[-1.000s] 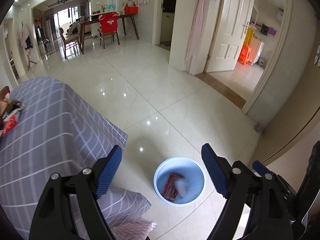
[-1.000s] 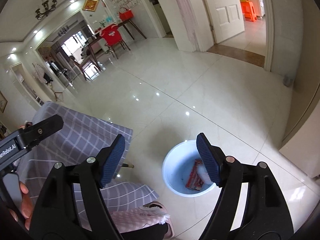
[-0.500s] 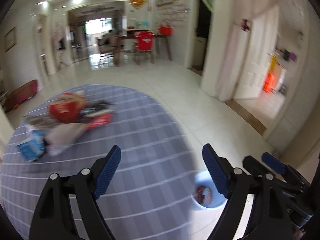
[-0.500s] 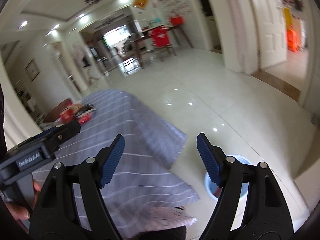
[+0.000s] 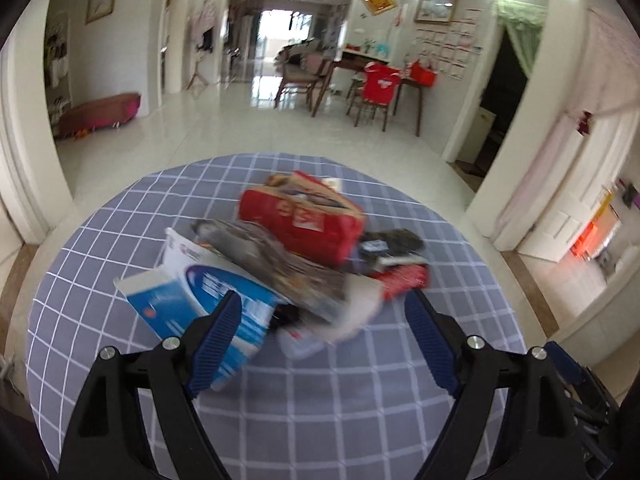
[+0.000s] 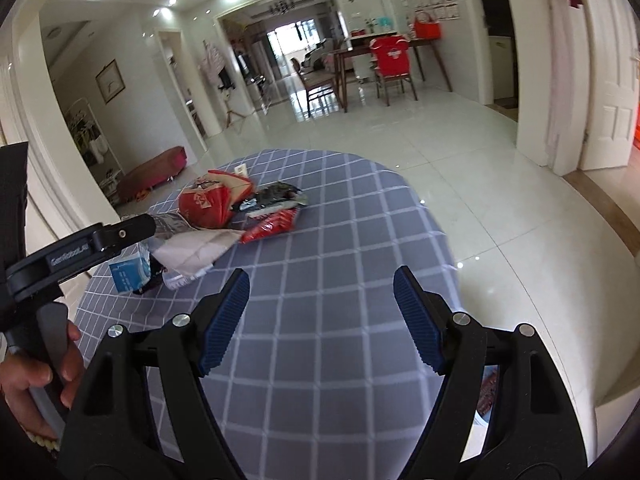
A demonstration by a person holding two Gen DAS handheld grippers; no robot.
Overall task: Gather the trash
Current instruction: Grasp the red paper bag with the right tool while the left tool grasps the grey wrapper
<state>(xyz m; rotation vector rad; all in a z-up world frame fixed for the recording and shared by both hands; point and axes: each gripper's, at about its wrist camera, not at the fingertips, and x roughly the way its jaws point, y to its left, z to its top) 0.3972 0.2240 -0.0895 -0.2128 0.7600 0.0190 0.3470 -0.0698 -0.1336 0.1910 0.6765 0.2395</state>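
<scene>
A heap of trash lies on the round table with the grey checked cloth: a red bag, a blue and white box, a crumpled silver wrapper, a white bag and a small red wrapper. My left gripper is open and empty, just short of the heap with the box by its left finger. My right gripper is open and empty over the bare cloth, right of the heap; the red bag and red wrapper show there.
The left gripper's body and the hand holding it sit at the left of the right wrist view. A sliver of the bin shows behind the right finger. Glossy tiled floor surrounds the table. A dining table with chairs stands far back.
Both grippers have swung up and left from the blue bin on the floor to the table. The trash heap is now right in front of the left gripper. Both stayed open.
</scene>
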